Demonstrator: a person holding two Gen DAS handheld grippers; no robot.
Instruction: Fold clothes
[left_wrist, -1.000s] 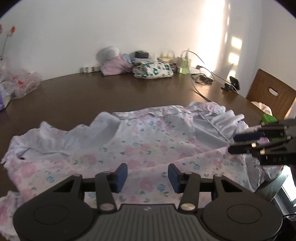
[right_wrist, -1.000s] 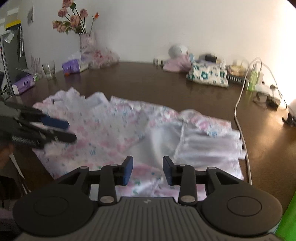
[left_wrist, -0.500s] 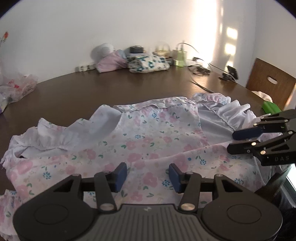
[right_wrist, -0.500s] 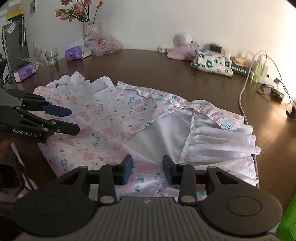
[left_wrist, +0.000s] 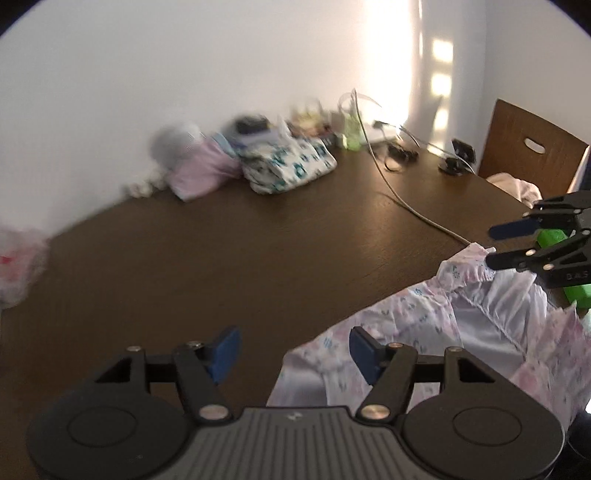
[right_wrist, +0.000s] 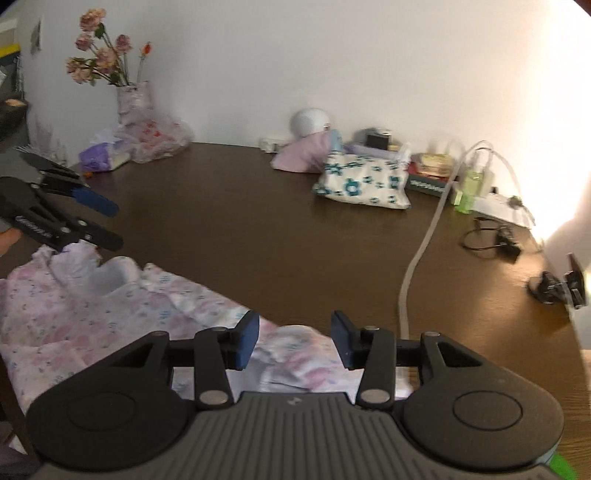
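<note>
On my left, the left gripper has its blue pads spread wide over the near edge of the dark table, holding nothing. The floral garment lies bunched along that near edge between my tools. My right gripper hangs parted above its ruffled hem.
</note>
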